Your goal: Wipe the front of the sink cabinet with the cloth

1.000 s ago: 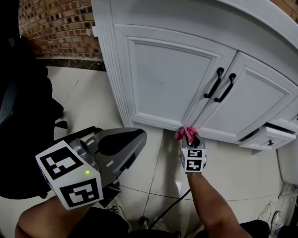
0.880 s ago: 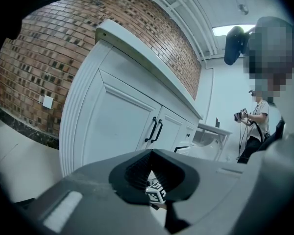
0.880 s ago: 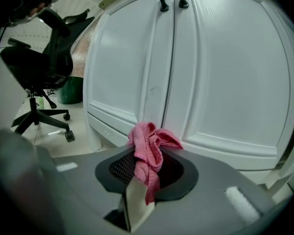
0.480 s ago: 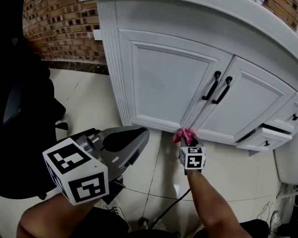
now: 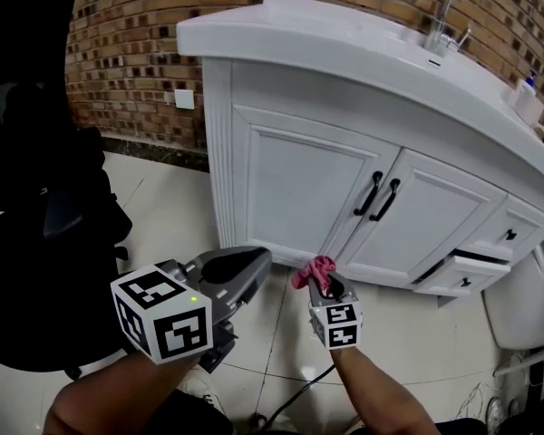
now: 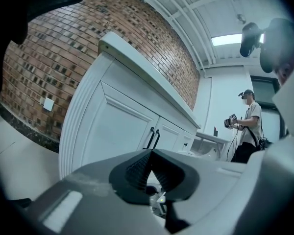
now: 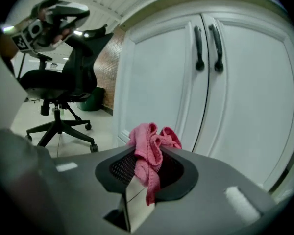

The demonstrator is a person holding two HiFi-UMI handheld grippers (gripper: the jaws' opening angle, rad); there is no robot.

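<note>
**Head view:** We hold the right gripper low before the white sink cabinet. Its jaws are clamped on a crumpled pink cloth that bunches out just past the tips. The cloth sits close to the cabinet's bottom rail, beneath the gap between the two doors. We cannot tell from here whether cloth and rail touch. Above and beyond this claw hang the paired black door handles, and off to its right a drawer stands slightly open. Our left gripper hovers just left of the right one, jaws together with nothing between them, tips aimed at the cabinet's lower left corner. To the left of this claw a black office chair sits on the pale tiled floor, before a brick wall.

**Left gripper view:** We see the ribbed jaws meeting at a point, empty. Ahead of them rises the cabinet front, with the brick wall to their left. Far off to their right a person stands holding a device.

**Right gripper view:** The jaws pinch the cloth, which puffs up above the tips and trails a tail down between them. Straight ahead stand the two cabinet doors, which look clear of the cloth. The handles are high above the claw, and the chair is off to its left.
</note>
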